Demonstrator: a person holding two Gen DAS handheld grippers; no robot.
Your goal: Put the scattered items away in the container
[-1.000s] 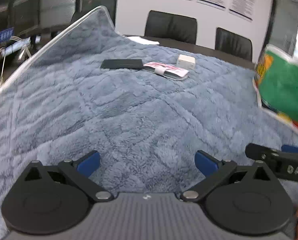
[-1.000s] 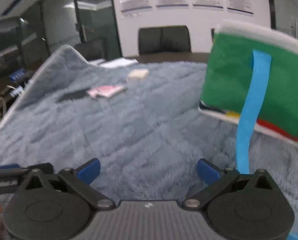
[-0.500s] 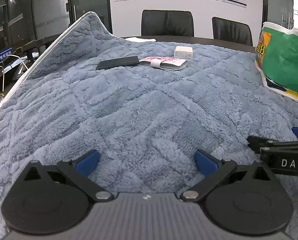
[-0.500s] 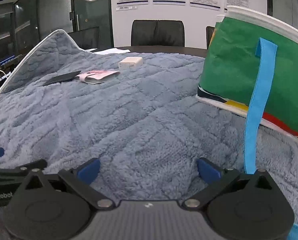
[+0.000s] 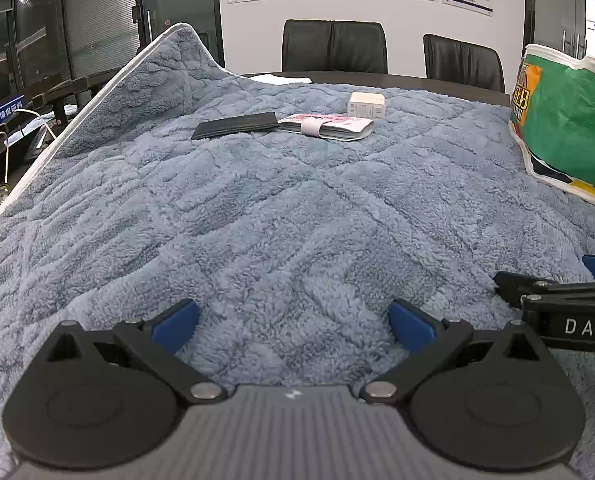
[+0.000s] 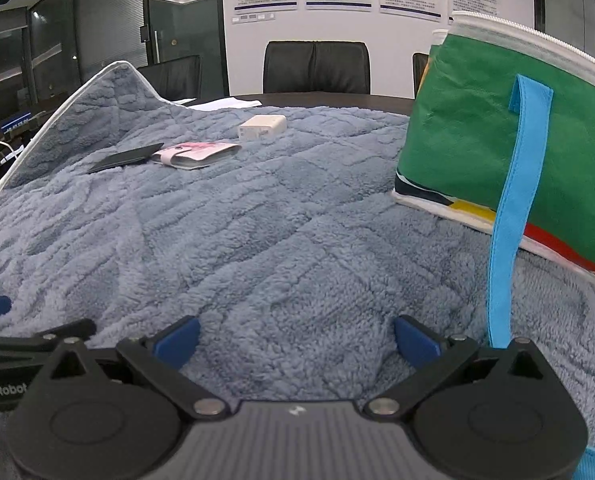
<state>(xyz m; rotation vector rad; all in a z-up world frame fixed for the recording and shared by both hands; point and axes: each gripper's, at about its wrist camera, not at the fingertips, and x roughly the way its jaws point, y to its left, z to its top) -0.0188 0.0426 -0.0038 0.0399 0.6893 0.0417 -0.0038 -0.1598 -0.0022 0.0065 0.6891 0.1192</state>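
green bag (image 6: 477,128) cut off, right of right claw (image 6: 295,338) | wallet (image 5: 235,125), banknotes (image 5: 329,126), charger (image 5: 366,105) far ahead | left claw (image 5: 293,322) and right both apart, empty

We see a dark table (image 5: 449,87) almost wholly covered by a fluffy grey-blue blanket (image 5: 281,216) with a white edge, its far left corner raised into a peak. On the blanket's far part lie a flat black wallet (image 5: 235,125), a pink bundle with a white band (image 5: 326,126) just beside it, and a small white charger block (image 5: 366,105) close behind the bundle. A green bag (image 6: 493,152) with a blue strap (image 6: 515,216) rests on the blanket at the right, well apart from those three. Some white paper (image 5: 283,78) lies on the bare table beyond the blanket
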